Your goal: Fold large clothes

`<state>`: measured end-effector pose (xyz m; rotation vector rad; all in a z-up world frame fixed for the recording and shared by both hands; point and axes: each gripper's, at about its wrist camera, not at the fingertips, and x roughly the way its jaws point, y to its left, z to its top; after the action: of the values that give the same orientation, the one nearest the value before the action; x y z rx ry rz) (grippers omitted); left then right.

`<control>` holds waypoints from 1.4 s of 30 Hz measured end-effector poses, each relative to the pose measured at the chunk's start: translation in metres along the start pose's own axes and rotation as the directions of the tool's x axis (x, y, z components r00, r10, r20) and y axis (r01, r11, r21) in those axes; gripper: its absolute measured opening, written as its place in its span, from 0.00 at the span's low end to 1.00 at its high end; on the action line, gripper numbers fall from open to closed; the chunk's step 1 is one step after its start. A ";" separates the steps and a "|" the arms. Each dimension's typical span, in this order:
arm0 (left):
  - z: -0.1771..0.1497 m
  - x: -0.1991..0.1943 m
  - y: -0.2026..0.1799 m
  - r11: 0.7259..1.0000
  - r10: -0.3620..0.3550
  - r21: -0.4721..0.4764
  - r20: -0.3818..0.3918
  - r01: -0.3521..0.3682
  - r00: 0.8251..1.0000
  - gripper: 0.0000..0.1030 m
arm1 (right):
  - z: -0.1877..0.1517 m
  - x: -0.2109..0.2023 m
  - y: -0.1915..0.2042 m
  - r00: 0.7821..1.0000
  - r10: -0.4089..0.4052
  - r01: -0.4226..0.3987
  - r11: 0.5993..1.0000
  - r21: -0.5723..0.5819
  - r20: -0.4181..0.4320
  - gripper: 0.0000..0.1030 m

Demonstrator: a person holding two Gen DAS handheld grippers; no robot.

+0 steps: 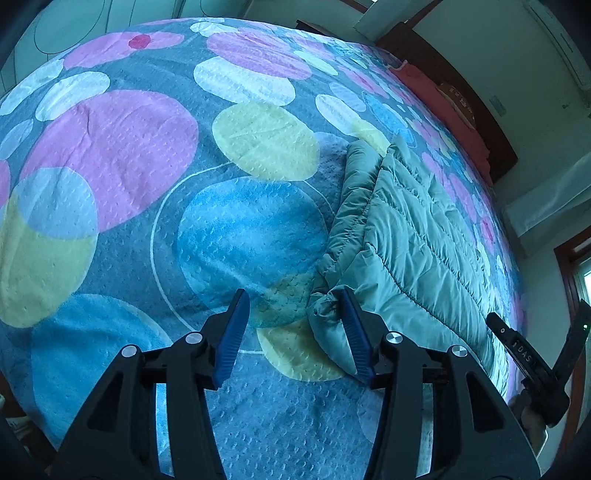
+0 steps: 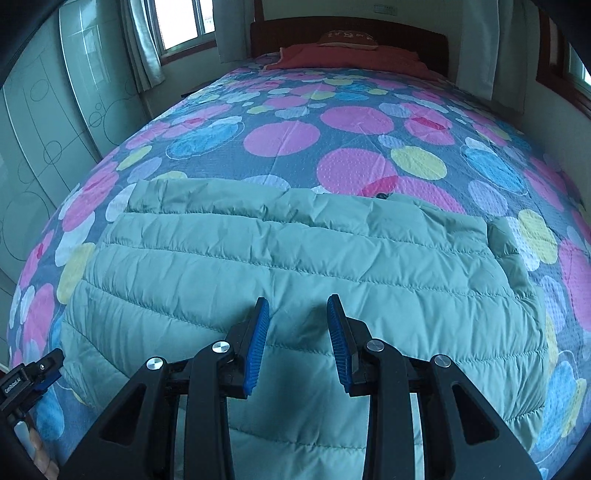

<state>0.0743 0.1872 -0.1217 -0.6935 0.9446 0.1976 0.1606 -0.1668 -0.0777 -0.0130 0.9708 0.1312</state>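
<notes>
A pale green quilted jacket (image 2: pixel 295 266) lies flat on the bed, directly ahead of and beneath the right hand-held gripper (image 2: pixel 298 332), whose blue-padded jaws stand spread above the cloth, pinching nothing. Its far edge is doubled over in a band, and a sleeve shows at the right end. From the left hand-held gripper (image 1: pixel 295 328) the jacket (image 1: pixel 406 236) stretches away ahead to the right; these jaws are spread too, the right pad just beside the bunched near corner, though contact cannot be judged. The bedspread (image 2: pixel 280 140) under it is grey-blue with large pink, blue, yellow and white circles and a dimpled texture. Farther ahead of the right hand-held gripper lie a red blanket (image 2: pixel 351 59) and a pillow (image 2: pixel 349 38) against a dark wooden headboard (image 2: pixel 406 37). A curtained window (image 2: pixel 184 22) is up to the left, and a pale wardrobe (image 2: pixel 48 129) with circle-and-line drawings is on the left.
</notes>
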 end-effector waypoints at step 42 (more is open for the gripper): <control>0.024 0.063 -0.033 0.963 -0.258 -0.096 -0.070 0.251 0.964 0.48 | -0.015 0.031 0.005 0.999 -0.033 0.032 0.999 -0.038 -0.035 0.32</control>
<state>0.1423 0.1678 -0.1477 -0.9010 0.9193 -0.0186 0.1648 -0.1600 -0.1112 -0.0654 1.0032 0.1191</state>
